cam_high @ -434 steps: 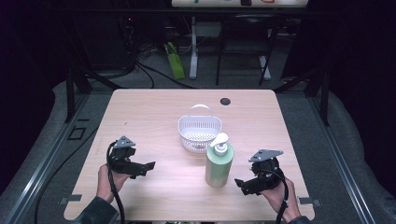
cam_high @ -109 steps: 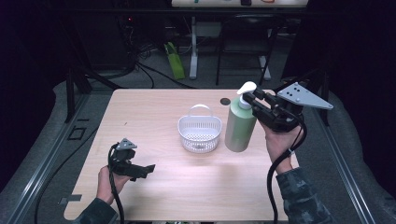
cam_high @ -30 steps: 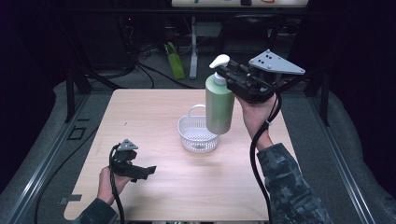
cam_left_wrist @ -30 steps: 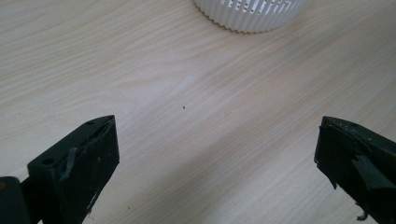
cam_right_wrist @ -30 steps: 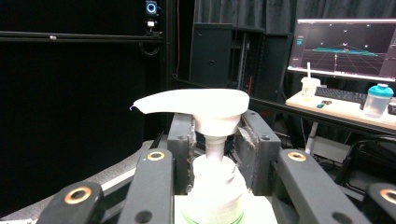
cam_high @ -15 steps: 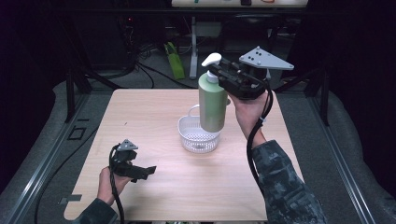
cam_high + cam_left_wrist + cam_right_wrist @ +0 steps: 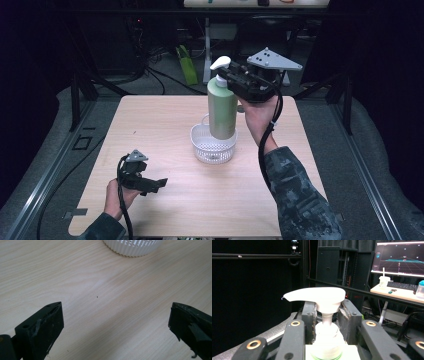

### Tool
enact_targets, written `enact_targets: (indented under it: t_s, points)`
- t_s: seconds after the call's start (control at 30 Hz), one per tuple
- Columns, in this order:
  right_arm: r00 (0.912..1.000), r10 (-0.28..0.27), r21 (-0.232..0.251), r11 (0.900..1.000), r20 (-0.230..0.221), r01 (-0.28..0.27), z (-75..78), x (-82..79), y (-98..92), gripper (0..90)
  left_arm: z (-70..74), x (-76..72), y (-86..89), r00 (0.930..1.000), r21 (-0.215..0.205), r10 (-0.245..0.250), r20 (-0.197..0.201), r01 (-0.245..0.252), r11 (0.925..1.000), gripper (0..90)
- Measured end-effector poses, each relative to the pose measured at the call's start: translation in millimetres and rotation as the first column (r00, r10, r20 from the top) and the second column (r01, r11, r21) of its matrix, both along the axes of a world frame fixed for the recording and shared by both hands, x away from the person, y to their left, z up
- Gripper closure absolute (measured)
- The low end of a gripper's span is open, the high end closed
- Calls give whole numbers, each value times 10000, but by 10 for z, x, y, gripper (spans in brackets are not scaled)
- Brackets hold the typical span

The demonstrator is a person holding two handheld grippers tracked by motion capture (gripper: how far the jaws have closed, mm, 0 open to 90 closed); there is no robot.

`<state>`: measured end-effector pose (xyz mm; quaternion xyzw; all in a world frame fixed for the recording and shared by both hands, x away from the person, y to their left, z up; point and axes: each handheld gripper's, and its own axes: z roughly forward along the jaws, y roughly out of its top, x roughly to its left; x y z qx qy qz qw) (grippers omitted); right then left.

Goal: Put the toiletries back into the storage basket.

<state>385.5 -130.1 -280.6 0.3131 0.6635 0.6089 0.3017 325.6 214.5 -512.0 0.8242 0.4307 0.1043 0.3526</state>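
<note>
Green pump bottle (image 7: 222, 110) pinched by right tool (image 7: 235, 80) over white basket (image 7: 214, 145), left tool (image 7: 150, 184) spread, wooden table (image 7: 150, 130), dark room.

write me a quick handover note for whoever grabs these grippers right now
Right gripper: shut on the neck of the green pump bottle, under its white pump head, holding it upright in the air.
Left gripper: open, holding nothing, low over the table at the near left.
Bottle: directly above the white basket in the high view; whether its base has reached the basket floor cannot be told.
Done: bottle picked up and brought over the basket.
Left: probably lower it in, open the jaws, draw the right gripper back.
</note>
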Motion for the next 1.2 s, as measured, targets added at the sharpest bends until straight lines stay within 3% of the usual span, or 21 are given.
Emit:
enact_targets:
  t_s: [0.13,0.6,1.2]
  points:
    - [10000,-36,19,10000,-58,36,-24,44,16,680,-4,0,-21,9998,37,-209,8,209,9998,1]
    - [9997,-74,-155,9999,-254,70,-104,137,86,680,-8,10,-58,9997,97,-264,-15,264,9996,1]
    - [9970,-116,-209,9997,-769,100,-355,272,125,680,0,8,-58,9994,124,-332,11,332,9994,1]
